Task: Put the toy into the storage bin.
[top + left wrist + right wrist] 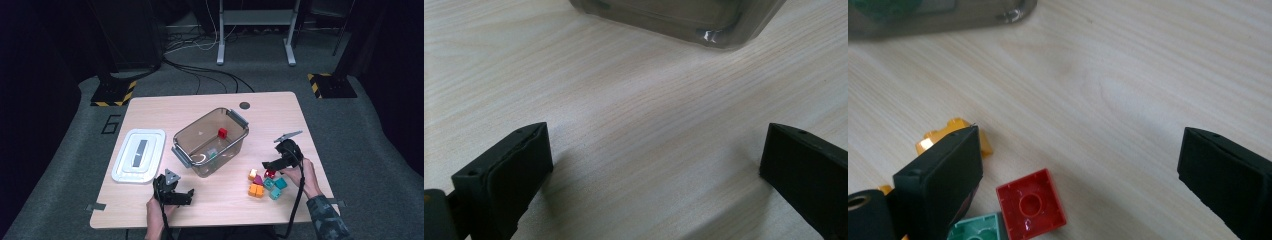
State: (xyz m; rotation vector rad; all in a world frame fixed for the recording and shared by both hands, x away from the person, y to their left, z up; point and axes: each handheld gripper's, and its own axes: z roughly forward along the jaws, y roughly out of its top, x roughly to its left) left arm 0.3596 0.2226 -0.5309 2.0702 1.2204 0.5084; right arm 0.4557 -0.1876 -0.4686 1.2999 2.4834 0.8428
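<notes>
While the right gripper (1080, 175) hangs jaws wide over the red brick (1031, 204), crowded neighbours beside it could get knocked; left gripper (656, 165) likewise wide, empty.

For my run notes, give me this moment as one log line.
right tool: open, over red brick | left tool: open, idle | bin: lid off, red block inside
</notes>
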